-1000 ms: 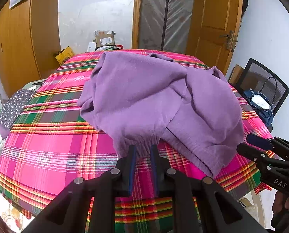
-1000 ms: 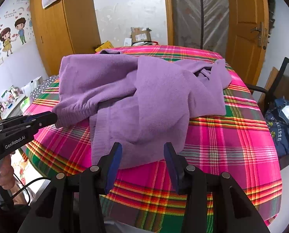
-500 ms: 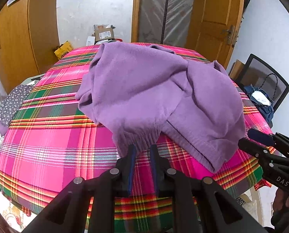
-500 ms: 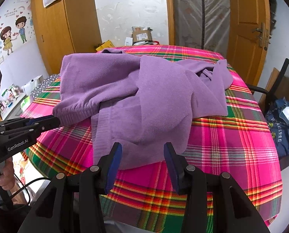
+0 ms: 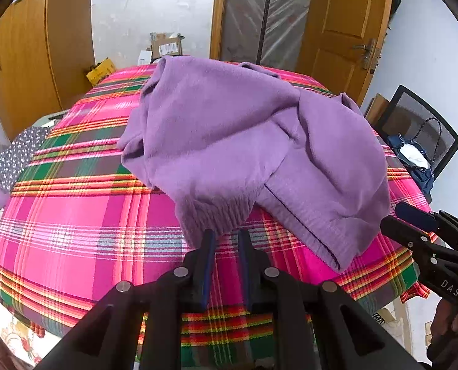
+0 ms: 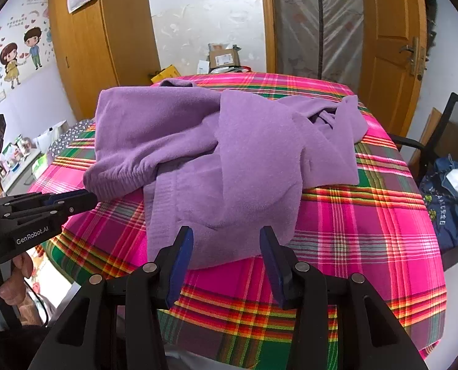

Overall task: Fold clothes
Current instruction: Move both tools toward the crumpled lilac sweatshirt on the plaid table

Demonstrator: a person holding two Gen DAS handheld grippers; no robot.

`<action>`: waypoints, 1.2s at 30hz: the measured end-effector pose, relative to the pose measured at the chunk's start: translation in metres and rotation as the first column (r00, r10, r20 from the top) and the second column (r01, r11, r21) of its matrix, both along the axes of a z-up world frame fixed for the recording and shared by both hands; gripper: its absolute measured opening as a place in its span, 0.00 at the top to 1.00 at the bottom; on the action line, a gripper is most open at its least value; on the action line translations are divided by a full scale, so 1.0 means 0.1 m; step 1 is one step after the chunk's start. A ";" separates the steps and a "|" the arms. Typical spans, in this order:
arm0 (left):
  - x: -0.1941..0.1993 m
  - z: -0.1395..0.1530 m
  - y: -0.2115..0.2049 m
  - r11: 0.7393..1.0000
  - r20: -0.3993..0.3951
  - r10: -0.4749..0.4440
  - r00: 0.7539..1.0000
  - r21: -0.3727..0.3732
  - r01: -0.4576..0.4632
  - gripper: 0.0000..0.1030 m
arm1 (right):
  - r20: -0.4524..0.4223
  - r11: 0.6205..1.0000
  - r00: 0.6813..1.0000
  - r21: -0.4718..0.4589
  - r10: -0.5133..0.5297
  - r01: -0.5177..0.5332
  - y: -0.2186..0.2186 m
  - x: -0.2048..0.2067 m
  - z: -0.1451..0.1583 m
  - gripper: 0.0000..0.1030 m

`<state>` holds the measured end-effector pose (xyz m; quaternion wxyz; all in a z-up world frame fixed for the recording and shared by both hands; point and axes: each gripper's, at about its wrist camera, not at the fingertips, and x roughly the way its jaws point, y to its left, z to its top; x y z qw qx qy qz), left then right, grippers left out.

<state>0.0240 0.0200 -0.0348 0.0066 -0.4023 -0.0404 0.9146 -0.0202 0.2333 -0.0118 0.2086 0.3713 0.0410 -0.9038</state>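
A purple fleece garment [image 5: 247, 141] lies crumpled on a table under a pink plaid cloth [image 5: 75, 215]. It also shows in the right wrist view [image 6: 229, 160]. My left gripper [image 5: 224, 237] is narrowly parted at the garment's ribbed cuff [image 5: 213, 215], fingertips touching its near edge; in the right wrist view [image 6: 90, 197] its tips meet the cuff [image 6: 118, 182]. My right gripper [image 6: 226, 240] is open and empty just above the garment's near hem [image 6: 216, 246]. It shows in the left wrist view [image 5: 395, 215] at the garment's right edge.
The plaid cloth [image 6: 367, 231] drops off the table's near edge. A black chair [image 5: 420, 129] with a blue bag [image 6: 451, 197] stands to the right. A wooden door [image 6: 392, 46] and cardboard boxes [image 6: 224, 58] lie beyond. A dotted cloth [image 5: 16, 157] lies on the left.
Both grippers have crept closer to the garment. The left fingertips have reached the ribbed cuff. The garment itself has not moved.
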 end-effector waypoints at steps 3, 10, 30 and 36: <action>0.04 0.00 0.03 1.000 0.007 0.007 1.000 0.003 -0.007 0.85 | 0.001 1.000 1.000 -0.003 -0.003 0.003 0.00 0.00 -0.01 0.55; -0.05 -0.03 -0.10 1.000 0.028 0.027 0.999 0.007 -0.027 0.85 | 0.001 1.000 1.000 -0.016 -0.011 0.011 0.02 0.00 -0.02 0.55; -0.22 0.21 -0.22 0.999 0.019 -0.012 1.000 0.046 0.011 0.85 | 0.007 1.000 1.000 -0.015 -0.017 0.017 -0.06 -0.04 -0.01 0.55; -0.20 0.25 -0.20 0.998 0.005 -0.045 0.999 0.050 0.045 0.85 | -0.002 0.999 0.999 -0.018 -0.039 0.039 -0.04 -0.04 -0.01 0.55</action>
